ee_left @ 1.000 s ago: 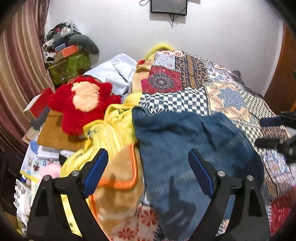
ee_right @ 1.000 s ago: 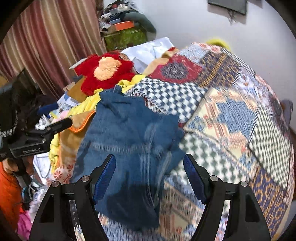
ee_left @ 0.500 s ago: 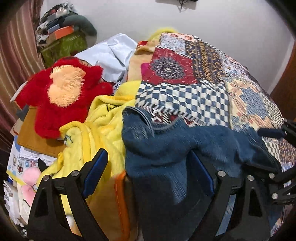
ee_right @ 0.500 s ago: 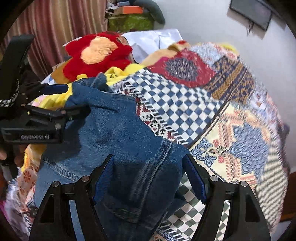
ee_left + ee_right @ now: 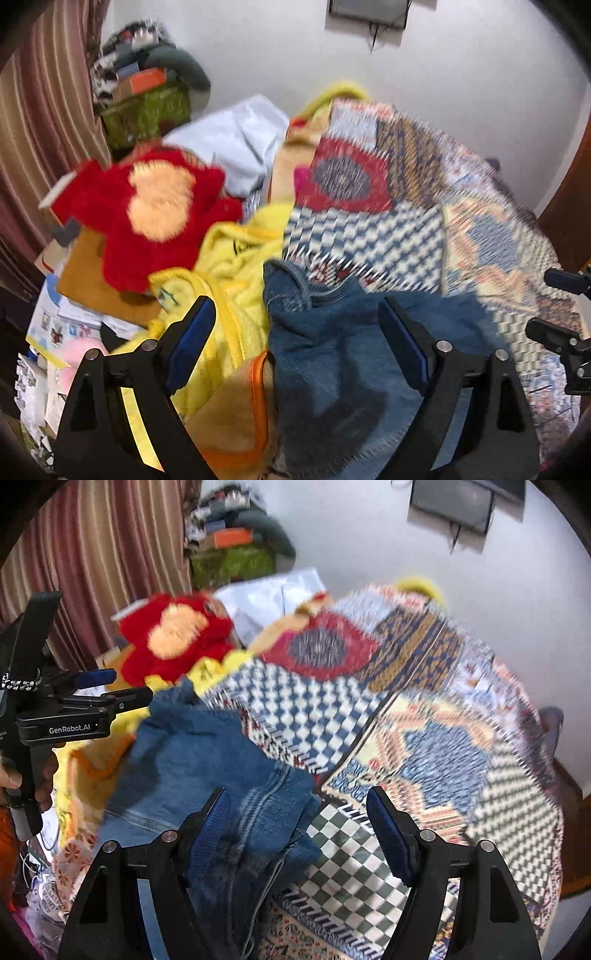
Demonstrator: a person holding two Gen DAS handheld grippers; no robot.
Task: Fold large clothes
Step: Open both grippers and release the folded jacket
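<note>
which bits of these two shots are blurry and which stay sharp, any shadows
Left wrist view: the patchwork quilt and red plush toy smear with motion, the left gripper stays sharp, its shadow dark on the jeans. Right wrist view: quilt equally streaked, right gripper crisp, edges bowed by the fisheye.

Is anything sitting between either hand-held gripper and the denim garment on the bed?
Nothing visible. The denim garment lies uncovered on the patchwork quilt, directly below the open left hand-held gripper and right hand-held gripper. The yellow blanket only borders its left edge.
</note>
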